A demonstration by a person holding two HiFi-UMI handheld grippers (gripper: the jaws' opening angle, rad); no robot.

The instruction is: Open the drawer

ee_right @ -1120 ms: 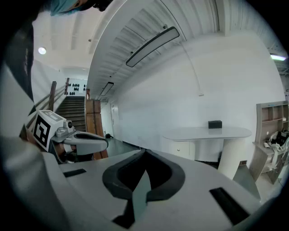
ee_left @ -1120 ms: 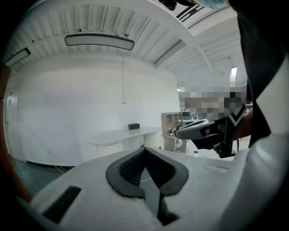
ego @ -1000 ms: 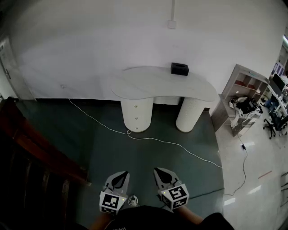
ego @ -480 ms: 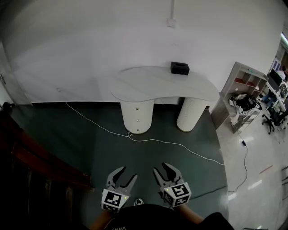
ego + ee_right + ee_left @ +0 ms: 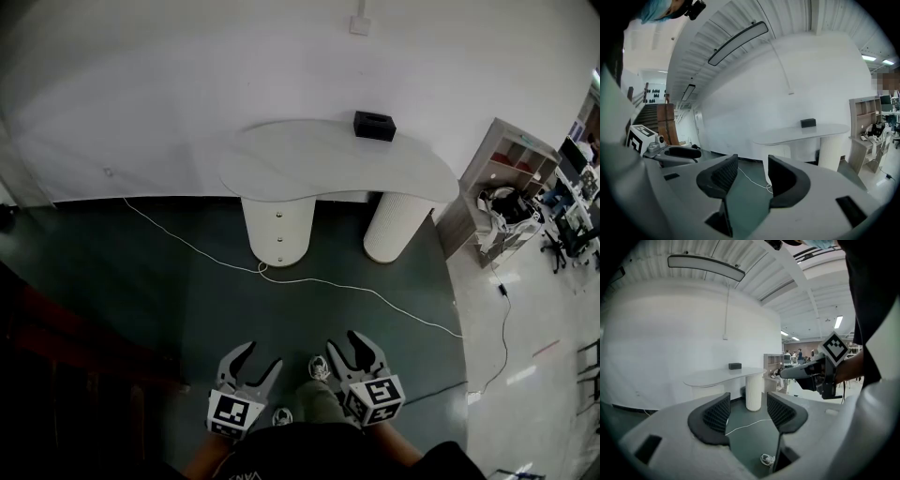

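the drawer (image 5: 278, 228) belongs to a stack in the rounded left-hand pedestal (image 5: 277, 246) of a pale kidney-shaped desk (image 5: 328, 164), marked by three small knobs set one above another; the fronts appear to lie flush with the pedestal, though they are small in the head view. a fluted round column (image 5: 395, 228) carries the other end of the desk, and a small black box (image 5: 374, 125) sits on the top near the white wall (image 5: 187, 84) behind. a white cable (image 5: 356, 289) runs across the dark green floor (image 5: 178, 272), passing just in front of the pedestal's foot. to the right of the desk stands an open shelf unit (image 5: 502, 183) with clutter at its base. both tools are held low, near the person's body and well apart from the desk, pointing toward it. the left gripper (image 5: 747, 401) has its jaws spread wide, having just been opening, with only floor and cable seen between the ribbed pads; it holds nothing. the right gripper (image 5: 752, 164) is likewise spread wide after just opening, its gap showing bare floor and the distant pedestal, and it grasps nothing. a shoe (image 5: 320, 367) shows between the two tools in the head view.
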